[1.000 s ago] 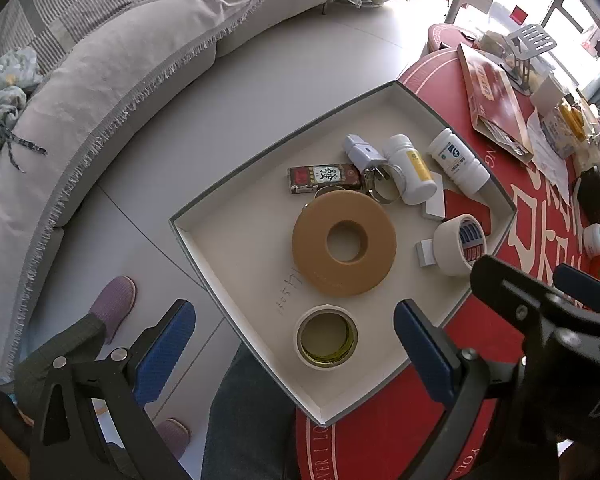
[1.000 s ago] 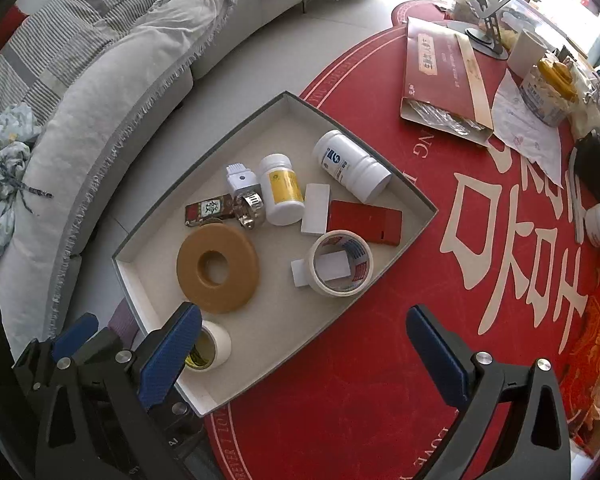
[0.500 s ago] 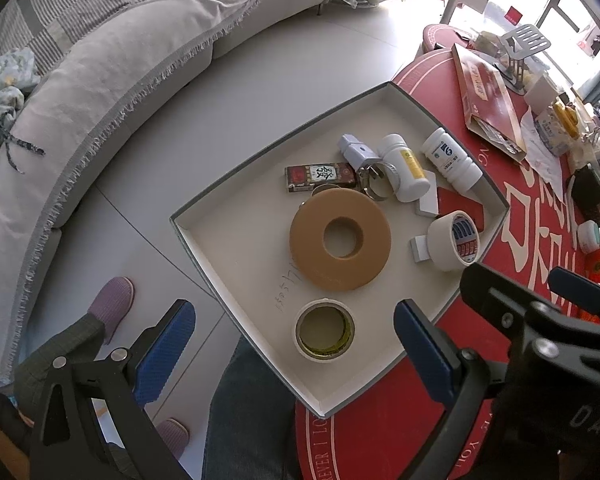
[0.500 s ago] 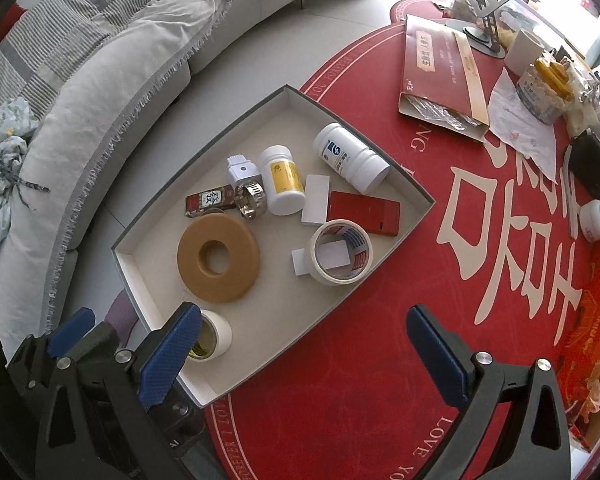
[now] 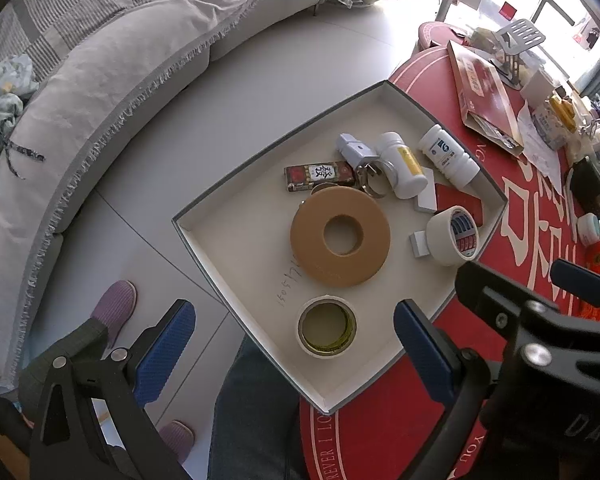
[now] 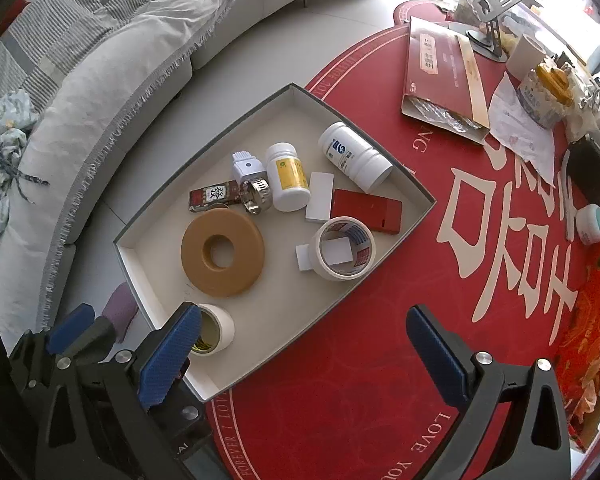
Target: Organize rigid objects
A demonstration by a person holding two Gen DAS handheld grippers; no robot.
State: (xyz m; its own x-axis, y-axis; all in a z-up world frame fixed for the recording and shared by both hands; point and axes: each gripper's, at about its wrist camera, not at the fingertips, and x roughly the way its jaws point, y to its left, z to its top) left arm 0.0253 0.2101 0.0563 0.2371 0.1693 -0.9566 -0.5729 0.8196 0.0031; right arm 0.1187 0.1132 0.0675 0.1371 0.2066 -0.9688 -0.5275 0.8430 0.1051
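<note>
Tray's (image 6: 140, 264) near-left floor bare, far half crowded by bottles (image 6: 286, 178)

the tray (image 6: 148, 264) is holding three tape rolls (image 6: 222, 253), two white bottles (image 6: 287, 177), two white cards (image 6: 320, 197), one red box (image 6: 366, 210), one metal clamp (image 6: 256, 196).

Shallow grey tray (image 6: 416, 210) — tape rolls (image 6: 223, 252), bottles (image 6: 287, 182) flat inside.

We are holding our right claw (image 6: 300, 356) wide apart and empty over the grey tray (image 6: 416, 216), which is lying on the red bench (image 6: 380, 380) with a brown ring (image 6: 222, 254) inside.
</note>
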